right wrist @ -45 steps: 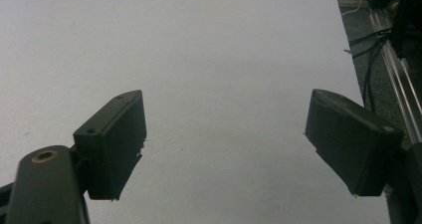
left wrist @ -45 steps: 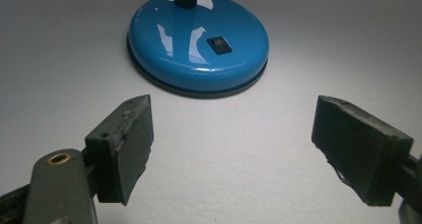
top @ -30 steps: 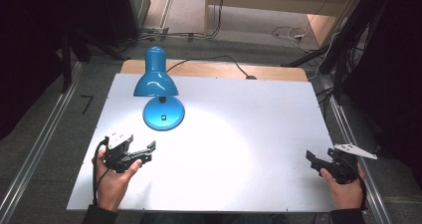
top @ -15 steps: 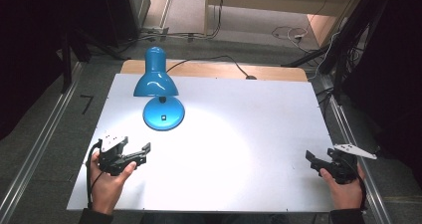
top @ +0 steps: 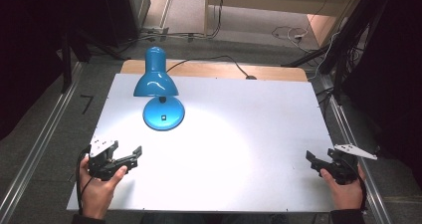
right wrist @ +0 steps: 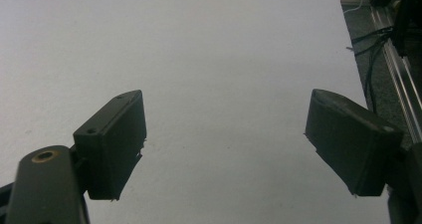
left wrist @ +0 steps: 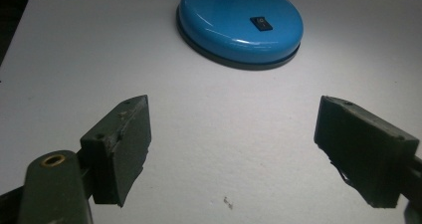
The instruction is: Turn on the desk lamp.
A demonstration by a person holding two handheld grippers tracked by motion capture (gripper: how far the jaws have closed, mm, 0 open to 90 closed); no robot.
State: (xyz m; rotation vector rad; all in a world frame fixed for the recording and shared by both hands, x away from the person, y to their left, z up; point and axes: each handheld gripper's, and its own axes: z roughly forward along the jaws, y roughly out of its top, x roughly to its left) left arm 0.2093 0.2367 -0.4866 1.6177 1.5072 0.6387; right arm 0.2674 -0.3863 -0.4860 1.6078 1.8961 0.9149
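Observation:
A blue desk lamp (top: pixel 156 82) stands lit at the back left of the white table (top: pixel 239 109), its shade bent over its round base (top: pixel 163 116). In the left gripper view the base (left wrist: pixel 241 25) with its black switch (left wrist: pixel 262 23) lies ahead of the jaws. My left gripper (top: pixel 133 156) rests near the front left edge, open and holding nothing, with the lamp base a short way beyond it. My right gripper (top: pixel 312 161) sits at the front right edge, open too. Bare white table shows between its jaws (right wrist: pixel 224 144).
A black cable (top: pixel 214 59) runs from the lamp off the back of the table. A wooden board (top: pixel 278 72) lies along the back edge. Metal rails (top: pixel 40 149) flank both sides, and the floor beyond is dark with cables (right wrist: pixel 373 50).
My left gripper has drawn back toward the front left corner, away from the lamp base. The right gripper has stayed put.

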